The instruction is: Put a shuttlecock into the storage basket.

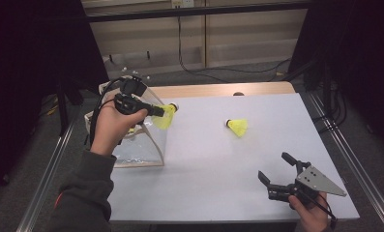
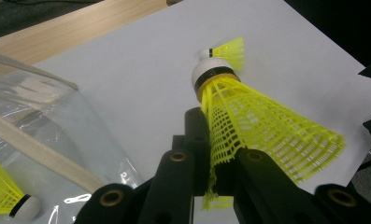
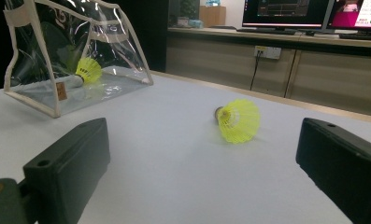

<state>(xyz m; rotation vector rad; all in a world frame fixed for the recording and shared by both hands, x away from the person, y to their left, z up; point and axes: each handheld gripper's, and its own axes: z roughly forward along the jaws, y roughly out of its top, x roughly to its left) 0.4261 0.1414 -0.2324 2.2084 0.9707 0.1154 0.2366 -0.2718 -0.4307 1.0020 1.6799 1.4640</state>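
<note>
Shuttlecock (image 2: 262, 126), yellow mesh skirt with a white cork tip, sits pinched by its skirt in the left tool (image 1: 156, 111), raised beside the clear bag (image 1: 143, 145) at the worktop's (image 1: 204, 164) left edge. It looks feather-light and springy; the skirt rim likely crushes easily, so a gentle hold suits. The right tool (image 1: 275, 169) rests wide apart, facing a second shuttlecock (image 1: 238, 126) lying mid-worktop.

A white table (image 1: 214, 159) fills the frame's centre; a clear bag (image 1: 141, 140) (left edge) and a yellow shuttlecock (image 1: 238, 126) lie on it.
</note>
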